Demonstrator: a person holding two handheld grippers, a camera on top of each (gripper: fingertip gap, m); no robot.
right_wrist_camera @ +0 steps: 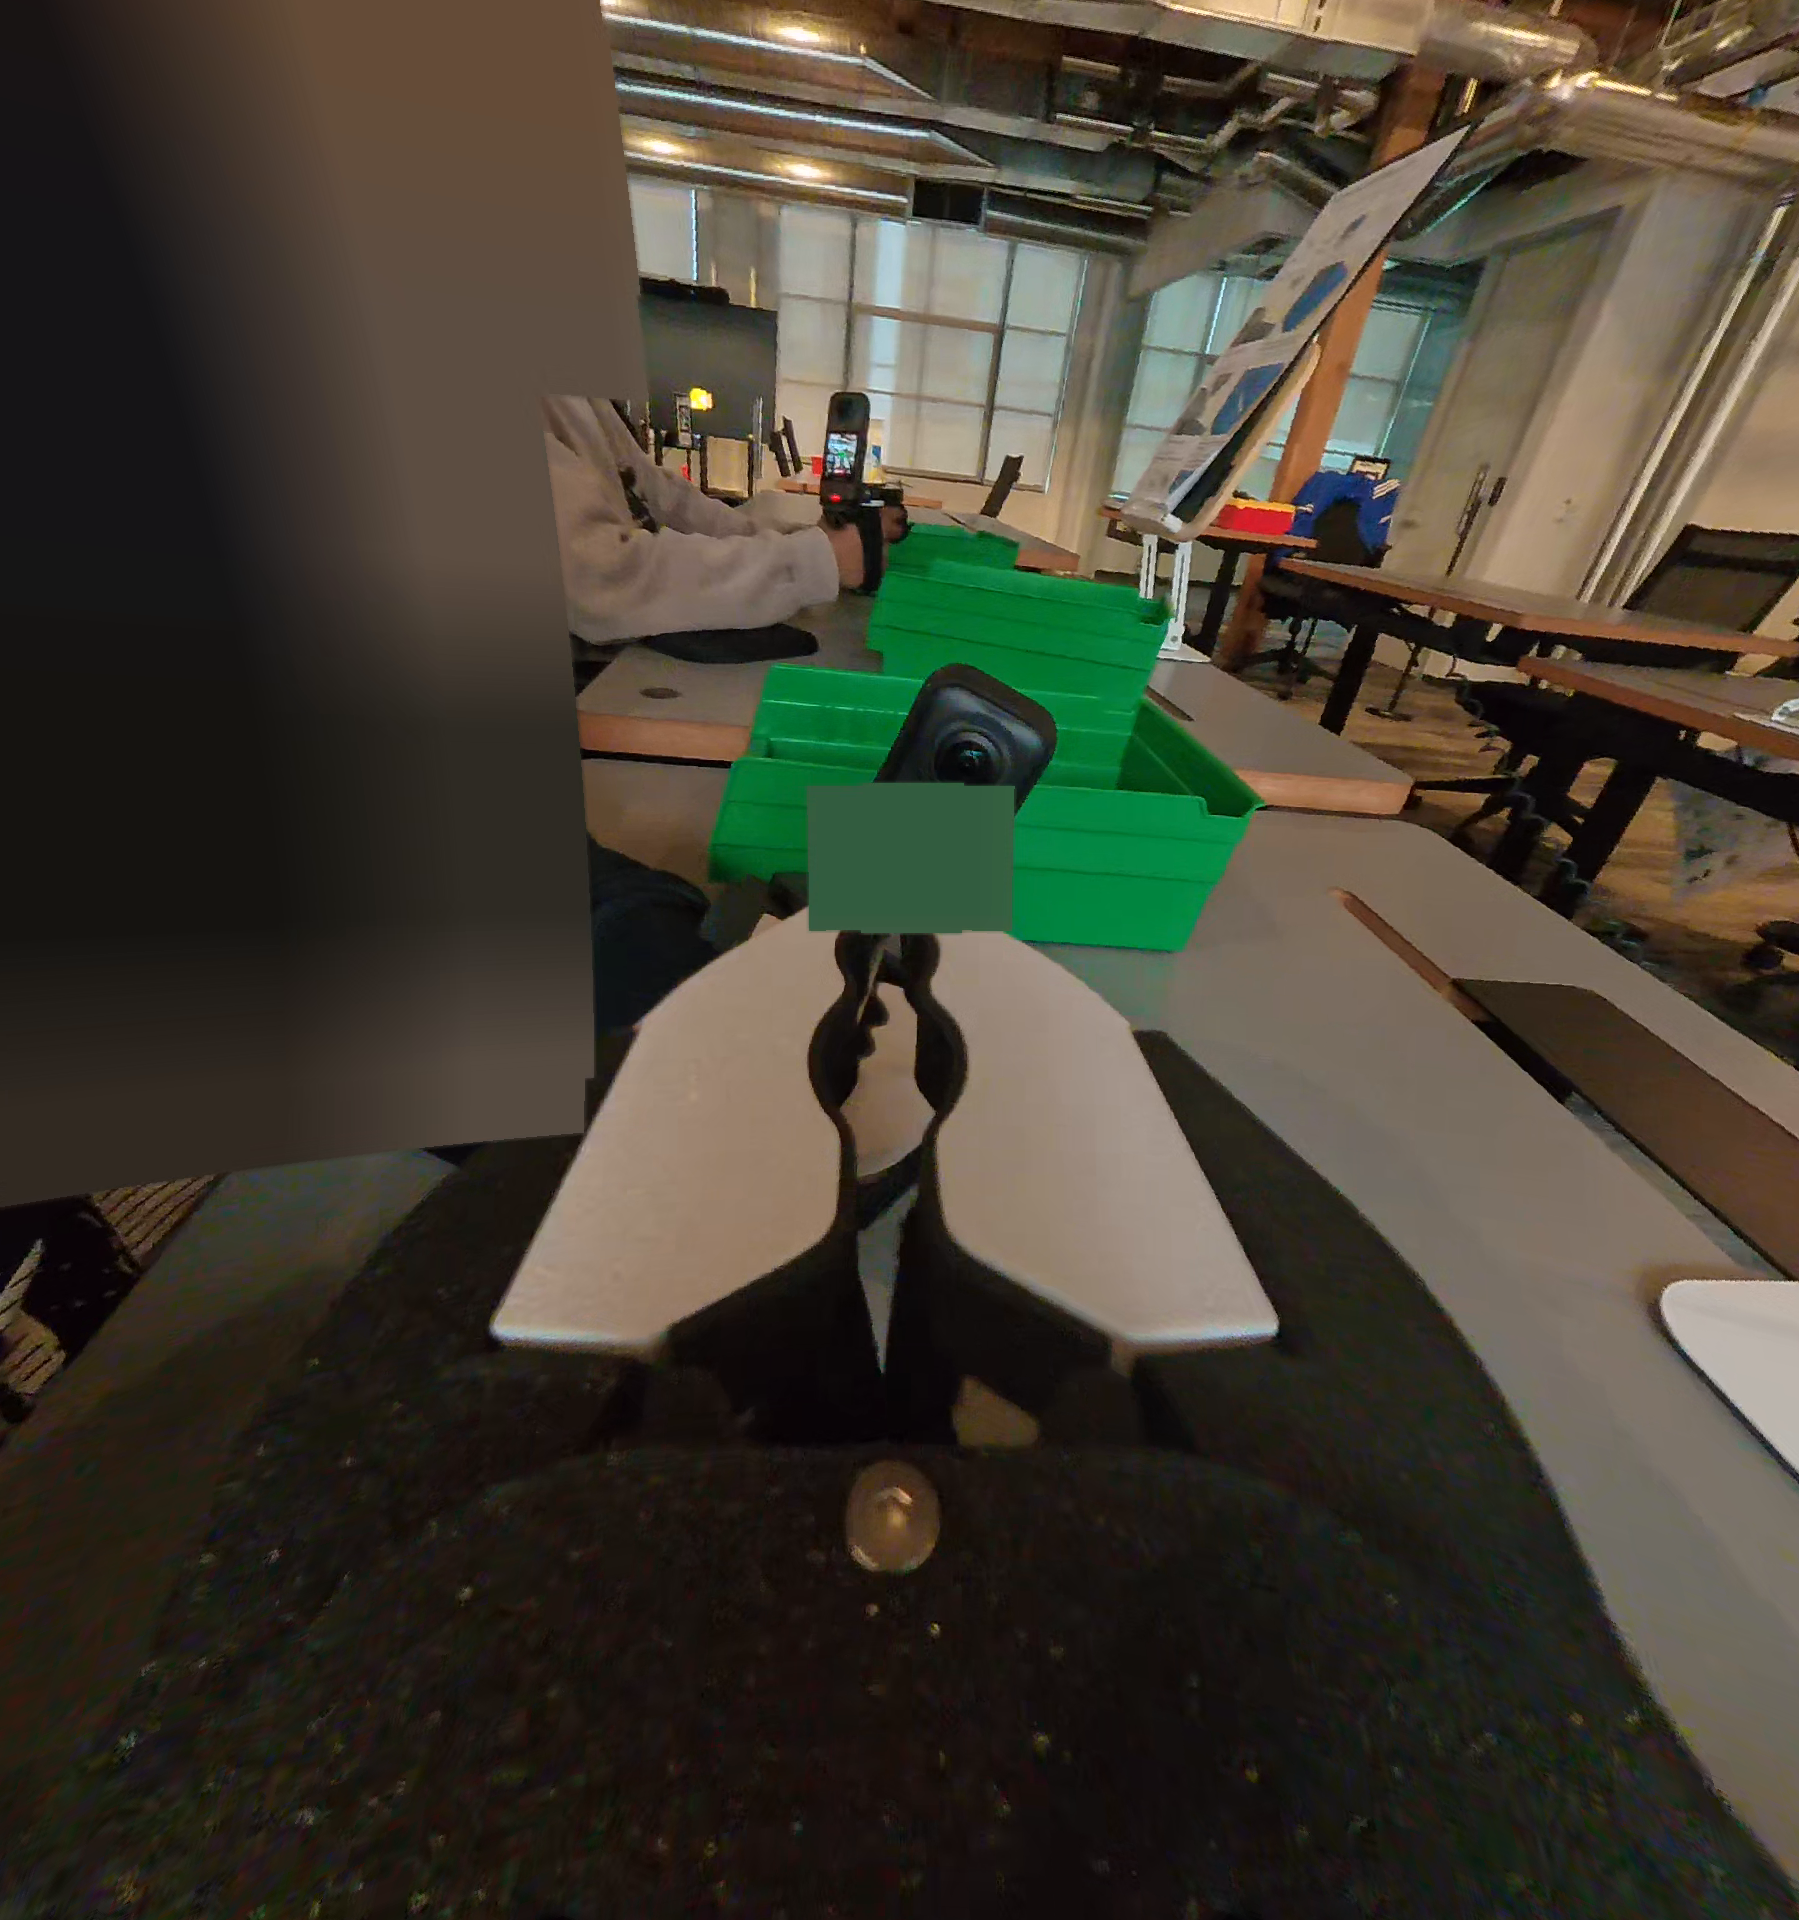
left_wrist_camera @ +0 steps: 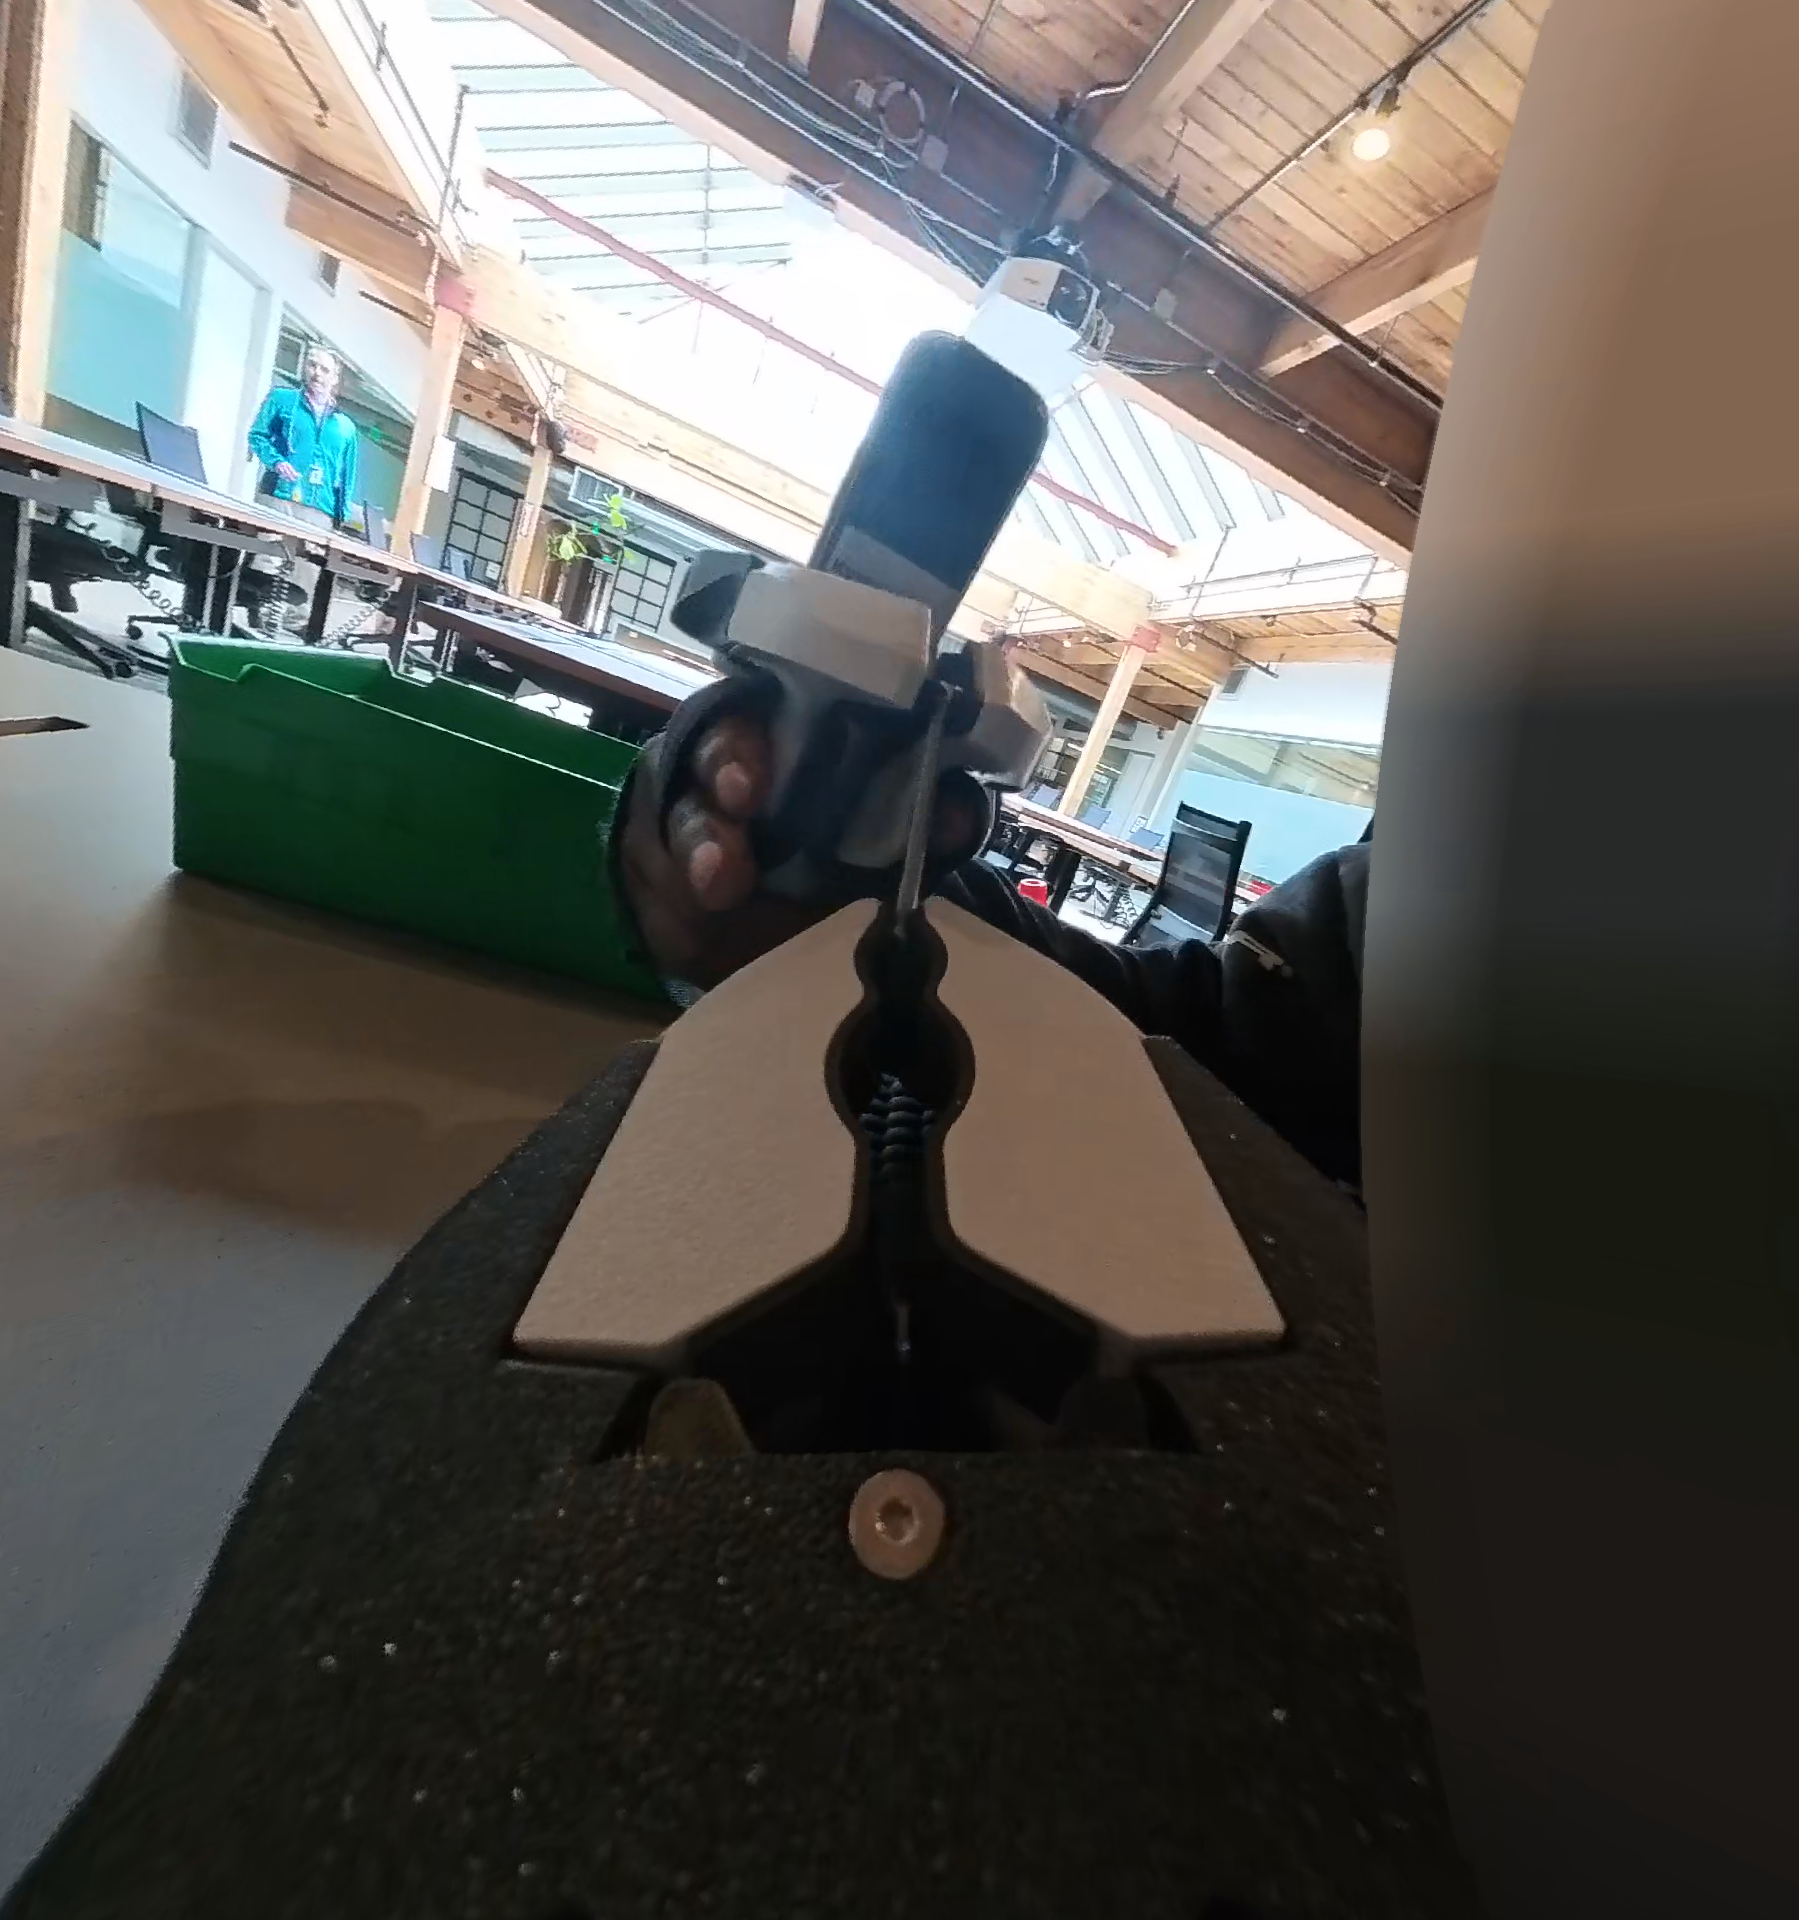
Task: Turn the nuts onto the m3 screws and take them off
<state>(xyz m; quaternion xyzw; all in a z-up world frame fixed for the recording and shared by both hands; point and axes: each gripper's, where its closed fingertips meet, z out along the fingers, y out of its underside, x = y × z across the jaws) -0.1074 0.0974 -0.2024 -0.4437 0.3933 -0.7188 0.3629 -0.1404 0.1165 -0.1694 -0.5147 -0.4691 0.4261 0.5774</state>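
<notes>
In the left wrist view my left gripper (left_wrist_camera: 900,930) is shut on a long thin screw (left_wrist_camera: 921,810). The screw runs forward out of its tips, tilted up. My right gripper (left_wrist_camera: 942,696), held in a hand, faces me and is shut on the small dark nut (left_wrist_camera: 957,694) at the screw's far end. In the right wrist view the right gripper (right_wrist_camera: 879,951) has its fingers almost together. A mosaic patch hides what lies just past its tips. The left gripper's camera (right_wrist_camera: 968,748) rises behind that patch.
A green bin (left_wrist_camera: 386,800) stands on the grey table (left_wrist_camera: 147,1039) behind the grippers; it also shows in the right wrist view (right_wrist_camera: 1113,862), with more green bins behind. A white flat object (right_wrist_camera: 1768,1371) lies at the right. Another person's sleeve (right_wrist_camera: 666,551) rests on the far desk. About 4 cm separates my left fingertips from my right.
</notes>
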